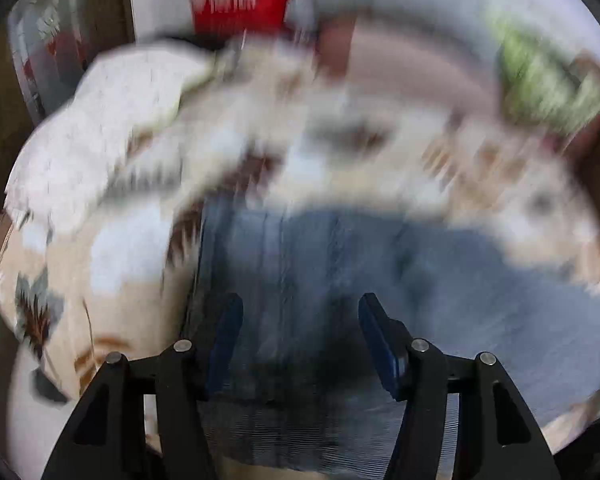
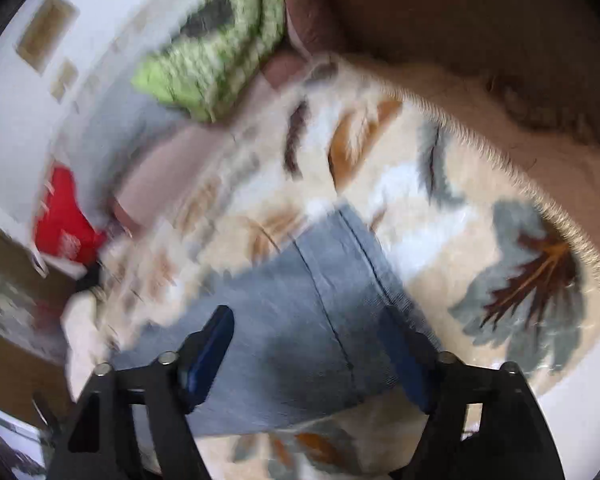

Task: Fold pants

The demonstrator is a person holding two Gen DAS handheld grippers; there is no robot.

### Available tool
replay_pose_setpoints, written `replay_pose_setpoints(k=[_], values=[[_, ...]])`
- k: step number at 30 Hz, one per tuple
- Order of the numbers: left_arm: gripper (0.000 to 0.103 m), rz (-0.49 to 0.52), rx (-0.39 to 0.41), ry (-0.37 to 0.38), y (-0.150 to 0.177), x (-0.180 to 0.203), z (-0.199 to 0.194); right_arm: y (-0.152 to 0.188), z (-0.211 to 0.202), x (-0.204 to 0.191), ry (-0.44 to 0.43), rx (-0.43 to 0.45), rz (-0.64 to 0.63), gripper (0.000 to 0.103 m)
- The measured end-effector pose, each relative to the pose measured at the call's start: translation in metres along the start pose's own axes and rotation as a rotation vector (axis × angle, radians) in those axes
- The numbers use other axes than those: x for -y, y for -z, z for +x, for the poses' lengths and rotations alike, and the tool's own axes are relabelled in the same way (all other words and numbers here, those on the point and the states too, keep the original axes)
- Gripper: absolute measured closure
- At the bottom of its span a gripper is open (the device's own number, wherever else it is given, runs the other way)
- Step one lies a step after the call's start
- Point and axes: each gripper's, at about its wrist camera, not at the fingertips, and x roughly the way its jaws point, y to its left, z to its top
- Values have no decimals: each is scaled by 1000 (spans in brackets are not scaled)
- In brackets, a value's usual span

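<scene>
Light blue denim pants lie on a leaf-patterned blanket. In the left wrist view my left gripper is open just above the denim, blue pads wide apart, nothing between them. In the right wrist view the pants show a seamed edge. My right gripper is open over that end of the denim, its right pad near the cloth's edge. Both views are motion-blurred.
A white pillow or cloth lies at the left of the bed. A green patterned pillow and a red bag are at the far side. The blanket's fringed edge runs at the right, floor beyond.
</scene>
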Motion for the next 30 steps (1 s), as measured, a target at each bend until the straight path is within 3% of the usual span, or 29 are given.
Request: replay_pose_setpoints(k=[1, 2, 5, 8, 9, 11, 13, 15, 17, 19, 23, 26, 28, 30], values=[[38, 0, -58, 2, 7, -2, 20, 4, 27, 13, 56, -109, 36, 26], [37, -6, 0, 7, 9, -4, 15, 6, 28, 13, 50, -92, 30, 28], [37, 2, 41, -7, 3, -1, -8, -12, 2, -18, 95, -37, -34, 29], [35, 3, 154, 5, -2, 0, -27, -29, -9, -94, 8, 8, -224, 28], [31, 12, 167, -2, -2, 0, -27, -30, 0, -123, -54, -32, -291, 28], [30, 44, 97, -30, 1, 3, -6, -26, 34, -189, -215, -164, -422, 28], [29, 41, 37, -36, 6, -1, 14, -16, 81, -250, -263, -282, -558, 28], [23, 25, 78, -29, 8, -5, 12, -8, 122, -300, -287, -378, -660, 29], [21, 26, 77, -18, 5, -7, 12, -1, 157, -326, -269, -452, -727, 33], [20, 21, 80, -6, 5, -9, 14, 7, 188, -345, -247, -518, -764, 46], [19, 21, 87, 11, 9, -13, 13, 26, 246, -359, -191, -623, -794, 57], [19, 21, 87, 14, 9, -12, 17, 35, 261, -362, -180, -659, -812, 72], [19, 20, 89, 13, 10, -11, 16, 40, 263, -363, -182, -690, -834, 95], [19, 20, 88, 12, 10, -11, 16, 45, 257, -370, -152, -651, -904, 98]])
